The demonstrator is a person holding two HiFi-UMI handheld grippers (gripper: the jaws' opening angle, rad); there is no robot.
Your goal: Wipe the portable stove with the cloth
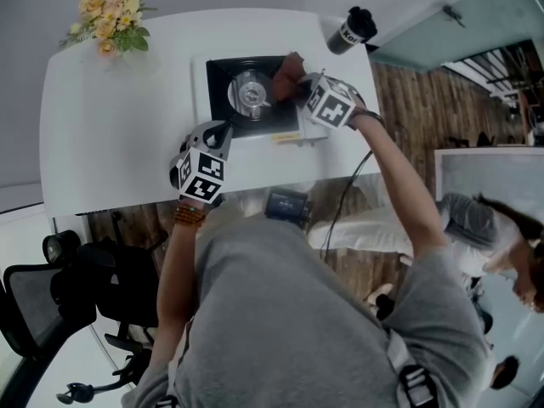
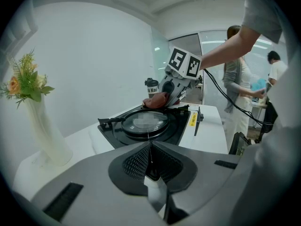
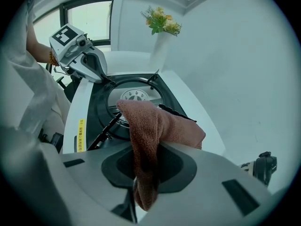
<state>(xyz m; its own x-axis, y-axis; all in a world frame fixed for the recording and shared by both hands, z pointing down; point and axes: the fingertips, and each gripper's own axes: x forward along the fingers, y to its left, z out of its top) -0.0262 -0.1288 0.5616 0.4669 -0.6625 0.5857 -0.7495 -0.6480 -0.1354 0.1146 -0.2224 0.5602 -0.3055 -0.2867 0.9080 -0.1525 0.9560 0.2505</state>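
— Portable stove (image 1: 223,100): where is it?
— On the white counter (image 1: 119,134), right of the middle. It has a black top with a round burner (image 1: 252,92) in the centre.
— And the cloth (image 1: 287,76)?
— Brown and bunched, pinched in the fingers of the right gripper (image 1: 296,87), which are clamped on it. It sits over the stove's far right part, beside the burner.
— The left gripper (image 1: 223,133)?
— Its fingers are pressed together with nothing between them. The tip is at the stove's near left corner; whether it touches, I cannot tell.
— Anything else on the counter?
— A vase of flowers (image 1: 109,22) at the far left corner and a dark cup (image 1: 350,31) at the far right.
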